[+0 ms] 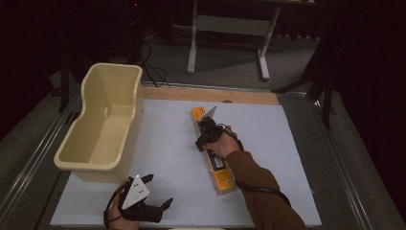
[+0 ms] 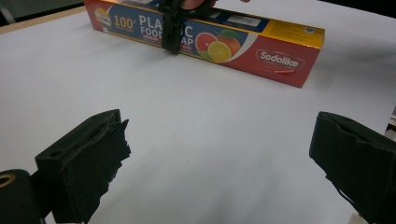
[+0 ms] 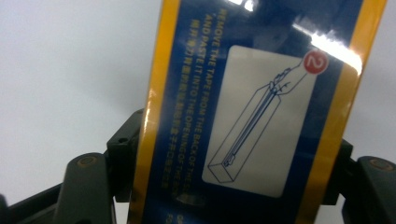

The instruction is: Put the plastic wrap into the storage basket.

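- The right gripper (image 1: pixel 207 130) is down over a long plastic-wrap box (image 1: pixel 221 172), about a third of the way along from the box's far end.
- In the right gripper view, the box (image 3: pixel 252 116) runs up between the 2 black jaws, 1 at each long side and right against the yellow edges; whether the pads actually press on it is not clear, so a firm hold cannot be told.
- The box lies flat on the white surface (image 1: pixel 163 153), right of the middle, its length running from near the person to the far edge, slightly slanted.
- From the left gripper view, the box (image 2: pixel 261 51) shows its red and blue printed side with orange fruit, and the right gripper (image 2: pixel 172 32) straddles it from above.
- The left gripper (image 1: pixel 148 194) rests at the near left edge of the surface, well apart from the box; its jaws stand wide open with nothing between them.
- A cream plastic tub (image 1: pixel 103 124) sits at the left side of the surface, empty inside, apart from both grippers.
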Available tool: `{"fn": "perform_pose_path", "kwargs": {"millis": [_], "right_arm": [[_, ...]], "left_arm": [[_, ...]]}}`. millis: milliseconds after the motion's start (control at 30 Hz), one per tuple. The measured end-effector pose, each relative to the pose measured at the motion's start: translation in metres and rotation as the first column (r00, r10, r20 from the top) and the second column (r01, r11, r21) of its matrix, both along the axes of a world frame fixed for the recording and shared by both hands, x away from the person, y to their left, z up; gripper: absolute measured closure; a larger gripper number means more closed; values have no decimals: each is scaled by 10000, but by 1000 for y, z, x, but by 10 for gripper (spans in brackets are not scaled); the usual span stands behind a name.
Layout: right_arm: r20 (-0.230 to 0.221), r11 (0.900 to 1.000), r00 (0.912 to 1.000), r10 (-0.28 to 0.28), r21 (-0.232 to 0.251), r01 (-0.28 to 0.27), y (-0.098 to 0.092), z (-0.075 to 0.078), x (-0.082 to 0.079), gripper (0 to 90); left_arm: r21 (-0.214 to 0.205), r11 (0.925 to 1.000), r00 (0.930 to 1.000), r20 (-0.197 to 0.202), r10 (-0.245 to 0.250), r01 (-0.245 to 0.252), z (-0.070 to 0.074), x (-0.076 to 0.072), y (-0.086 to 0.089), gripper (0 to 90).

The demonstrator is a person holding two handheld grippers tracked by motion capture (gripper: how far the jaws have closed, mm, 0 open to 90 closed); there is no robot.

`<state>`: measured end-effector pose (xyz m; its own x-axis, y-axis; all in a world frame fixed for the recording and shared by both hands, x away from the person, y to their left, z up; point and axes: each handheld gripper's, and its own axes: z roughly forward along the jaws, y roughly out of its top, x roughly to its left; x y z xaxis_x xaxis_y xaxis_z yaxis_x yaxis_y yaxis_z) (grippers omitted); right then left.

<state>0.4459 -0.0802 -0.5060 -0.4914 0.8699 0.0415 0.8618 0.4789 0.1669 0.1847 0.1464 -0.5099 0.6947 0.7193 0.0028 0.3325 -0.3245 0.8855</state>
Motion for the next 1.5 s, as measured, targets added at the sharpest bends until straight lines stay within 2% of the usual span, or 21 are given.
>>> {"fn": "perform_pose_path", "kwargs": {"millis": [33, 133, 433, 667, 867, 1033, 1267, 1367, 1500], "right_arm": [[-25, 9996, 9998, -219, -158, 219, 2, 1, 0, 349], [-72, 9988, 9991, -429, -220, 428, 2, 3, 1, 378], [-319, 9988, 9985, -434, 225, 442, 3, 7, 0, 398], [-194, 9958, 9989, -421, 810, 436, 11, 17, -1, 400], [145, 9943, 9994, -323, 1020, 307, 17, 26, -1, 399], [374, 9933, 9993, 85, 1151, -127, 26, 35, -4, 400], [1097, 9789, 9915, 695, 1838, -889, 36, 55, -11, 400], [1065, 9670, 9891, 1016, 2229, -1233, 39, 64, -15, 400], [1475, 9494, 9800, 1332, 2649, -1689, 43, 76, -20, 399]], "left_arm": [[5, 10000, 10000, 1, 11, -11, 0, 0, 0, 36], [8, 10000, 10000, 3, 13, -13, 0, 0, 0, 36], [0, 10000, 10000, 4, 14, -14, 0, 0, 0, 37], [-16, 10000, 10000, 18, 29, -29, 0, 0, 0, 37], [-27, 10000, 10000, 50, 39, -39, 1, 0, 1, 37], [-30, 10000, 10000, 81, 58, -57, 1, -1, 1, 37], [-42, 10000, 9999, 98, 71, -71, 1, -1, 2, 37], [-41, 10000, 9999, 89, 82, -81, 1, -1, 2, 37], [-34, 10000, 9999, 109, 75, -75, 1, -1, 1, 37]]}}
